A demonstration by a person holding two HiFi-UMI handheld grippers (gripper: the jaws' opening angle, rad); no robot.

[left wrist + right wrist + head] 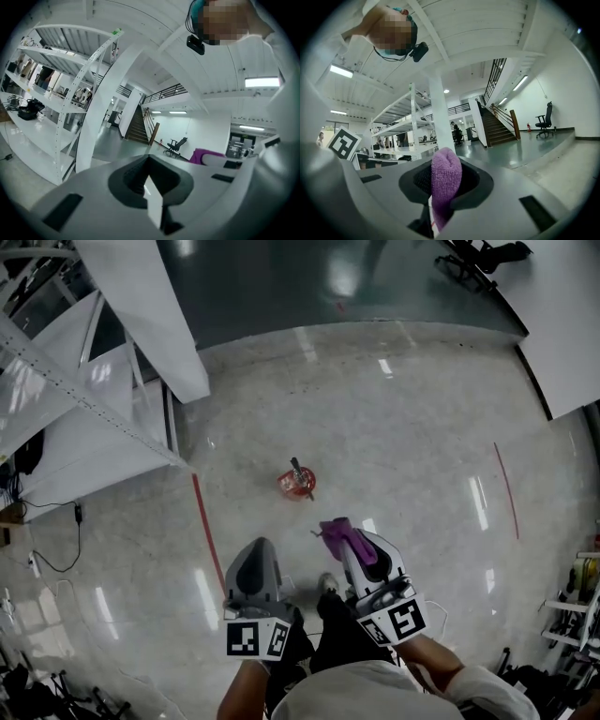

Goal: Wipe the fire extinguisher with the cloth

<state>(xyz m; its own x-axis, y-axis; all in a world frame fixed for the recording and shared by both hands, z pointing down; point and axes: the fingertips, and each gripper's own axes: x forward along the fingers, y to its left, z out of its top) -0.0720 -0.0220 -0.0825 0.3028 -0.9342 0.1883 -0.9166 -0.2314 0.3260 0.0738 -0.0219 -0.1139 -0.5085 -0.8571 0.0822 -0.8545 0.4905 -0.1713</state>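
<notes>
Red fire extinguisher (296,482) stands upright on the pale polished floor (403,446), ahead of both grippers and apart from them. Left gripper (255,546) and right gripper (349,538) are held side by side, pointing forward. The left's jaws are together on nothing; the right's pinch the purple cloth (336,527)

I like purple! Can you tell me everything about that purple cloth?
The purple cloth is fuzzy, like microfibre. It is bunched into a rounded fold, pinched between the jaws of the right gripper and poking past their tips. It is held in the air, apart from the red fire extinguisher on the floor.
</notes>
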